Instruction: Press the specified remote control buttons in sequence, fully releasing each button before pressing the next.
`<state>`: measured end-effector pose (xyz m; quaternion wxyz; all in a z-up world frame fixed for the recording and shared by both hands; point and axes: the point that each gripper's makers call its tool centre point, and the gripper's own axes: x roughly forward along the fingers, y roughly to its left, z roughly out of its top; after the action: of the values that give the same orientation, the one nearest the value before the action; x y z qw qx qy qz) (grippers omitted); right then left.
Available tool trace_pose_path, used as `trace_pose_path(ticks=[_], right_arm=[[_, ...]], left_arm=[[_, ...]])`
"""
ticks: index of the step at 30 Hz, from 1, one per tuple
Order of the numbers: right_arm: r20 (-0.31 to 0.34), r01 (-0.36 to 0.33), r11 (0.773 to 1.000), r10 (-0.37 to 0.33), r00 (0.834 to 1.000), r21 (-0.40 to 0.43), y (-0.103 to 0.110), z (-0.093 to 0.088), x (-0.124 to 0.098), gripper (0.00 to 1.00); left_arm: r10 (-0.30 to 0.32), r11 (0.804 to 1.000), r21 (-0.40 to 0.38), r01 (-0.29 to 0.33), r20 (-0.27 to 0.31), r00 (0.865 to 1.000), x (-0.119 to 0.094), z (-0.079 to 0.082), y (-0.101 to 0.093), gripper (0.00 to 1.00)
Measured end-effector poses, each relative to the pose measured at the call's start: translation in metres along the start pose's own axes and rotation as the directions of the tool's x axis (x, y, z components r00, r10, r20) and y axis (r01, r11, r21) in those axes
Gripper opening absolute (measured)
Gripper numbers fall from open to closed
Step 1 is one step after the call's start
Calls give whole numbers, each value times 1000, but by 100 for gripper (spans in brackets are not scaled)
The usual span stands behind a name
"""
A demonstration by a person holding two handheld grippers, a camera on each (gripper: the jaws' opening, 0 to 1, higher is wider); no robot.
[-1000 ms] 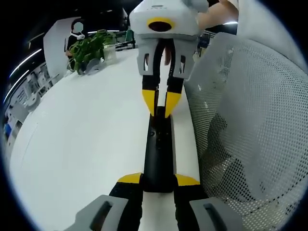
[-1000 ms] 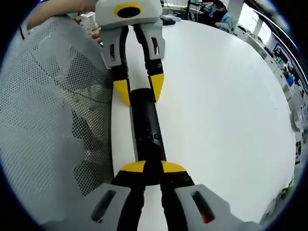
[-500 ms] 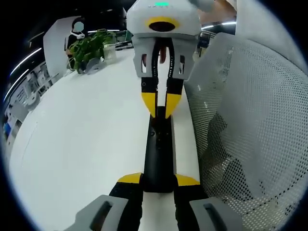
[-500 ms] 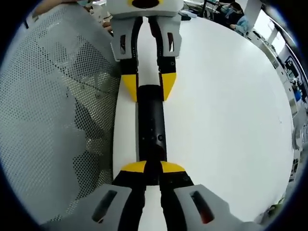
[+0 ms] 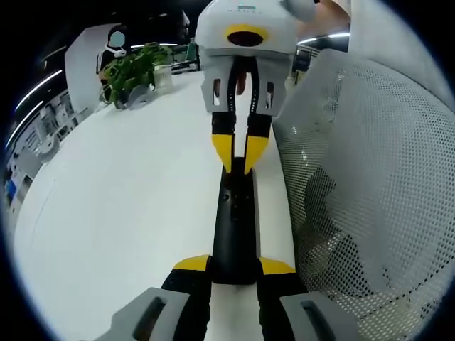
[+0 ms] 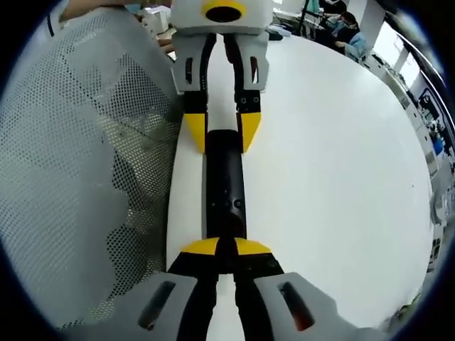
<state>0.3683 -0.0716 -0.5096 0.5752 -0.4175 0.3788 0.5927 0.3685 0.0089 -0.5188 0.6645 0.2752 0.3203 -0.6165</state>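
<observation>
A long black remote (image 5: 234,220) lies lengthwise near the table's edge. My left gripper (image 5: 234,266) is shut on its near end, with a yellow tip on each side. In the right gripper view the same left gripper (image 6: 222,135) straddles the far end of the remote (image 6: 225,177). My right gripper (image 6: 226,247) is shut, its yellow tips together over the remote's other end. From the left gripper view, the right gripper (image 5: 239,153) comes down from the top, tips touching the remote's far end. Small buttons (image 6: 237,204) show on the remote's top face.
The white table (image 5: 128,213) spreads wide to one side. A white mesh chair back (image 5: 370,177) stands close along the remote's other side, also seen as the mesh (image 6: 78,142). A potted plant (image 5: 131,71) sits at the far edge. People sit far off (image 6: 341,21).
The right gripper has shifted slightly along the remote toward the left gripper, with its tips still on the remote. The left gripper keeps its hold, and the remote has not moved.
</observation>
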Motion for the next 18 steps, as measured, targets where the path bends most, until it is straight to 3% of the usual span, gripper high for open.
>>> trace_pose_path(ticks=[8, 15, 17, 18], right_arm=[[-24, 22, 999, -23, 999, -28, -1, 0, 1, 0], [-88, 8, 998, -14, 996, -64, -2, 1, 3, 0], [-109, 10, 992, -24, 994, -127, -2, 0, 2, 0], [-115, 16, 993, -30, 993, -117, 0, 1, 3, 0]], left_arm=[[0, 1000, -1, 0, 2, 1000, 0, 0, 0, 24], [-2, 1000, -1, 2, 2, 1000, 0, 0, 0, 24], [-3, 1000, 4, 3, -1, 1000, 0, 0, 0, 24], [-3, 1000, 5, 3, -2, 1000, 0, 0, 0, 24]])
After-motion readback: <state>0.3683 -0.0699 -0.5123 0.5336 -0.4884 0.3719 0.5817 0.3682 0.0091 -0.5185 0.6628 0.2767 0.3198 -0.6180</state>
